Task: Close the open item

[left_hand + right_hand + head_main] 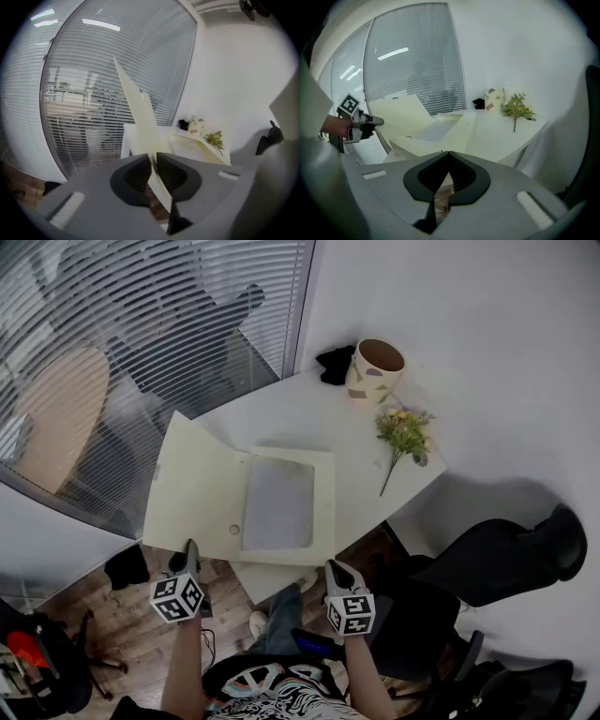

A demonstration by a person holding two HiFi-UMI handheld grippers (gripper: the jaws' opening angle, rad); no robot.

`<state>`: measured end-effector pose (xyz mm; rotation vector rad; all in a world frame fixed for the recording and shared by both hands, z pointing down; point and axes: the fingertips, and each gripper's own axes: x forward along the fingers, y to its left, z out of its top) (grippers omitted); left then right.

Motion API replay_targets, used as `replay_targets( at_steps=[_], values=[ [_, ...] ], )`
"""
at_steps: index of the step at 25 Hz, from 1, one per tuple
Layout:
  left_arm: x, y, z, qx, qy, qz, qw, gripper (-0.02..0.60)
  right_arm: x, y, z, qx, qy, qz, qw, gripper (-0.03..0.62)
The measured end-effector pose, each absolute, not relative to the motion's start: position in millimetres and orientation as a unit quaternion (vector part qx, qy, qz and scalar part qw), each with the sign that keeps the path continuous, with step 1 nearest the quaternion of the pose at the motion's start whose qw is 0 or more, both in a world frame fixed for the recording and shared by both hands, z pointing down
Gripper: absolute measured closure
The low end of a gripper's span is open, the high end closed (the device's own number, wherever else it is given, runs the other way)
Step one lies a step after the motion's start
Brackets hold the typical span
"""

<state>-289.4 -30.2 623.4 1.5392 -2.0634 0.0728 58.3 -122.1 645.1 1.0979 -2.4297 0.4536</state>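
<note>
Pinching the near edge of the folder's [323, 493] cover [192, 488], likely light and floppy, the left gripper [153, 161] clamps it; right gripper [447, 155] closed, empty.

Open cream folder [202, 488], left cover tilted up

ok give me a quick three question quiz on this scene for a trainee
1. True or false: the left gripper is clamped on a flap of the cream folder.
2. What is between the right gripper's jaws? A) nothing B) a pen C) a cloth
3. In the head view, what lies on the table beside the patterned cup, nearer the person?

Key: 1 true. 2 A, the jaws are together and empty. 3 the flower sprig.
</note>
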Motion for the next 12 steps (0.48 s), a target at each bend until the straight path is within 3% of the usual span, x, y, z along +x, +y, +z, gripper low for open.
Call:
replay_targets(
  at_steps=[12],
  values=[
    [-280.9, -38.7, 613.3, 0.592, -0.761, 0.035, 0.262, 0.502, 57.1, -121.2, 644.4, 0.404, -0.875, 0.161, 0.214, 0.594]
  ],
)
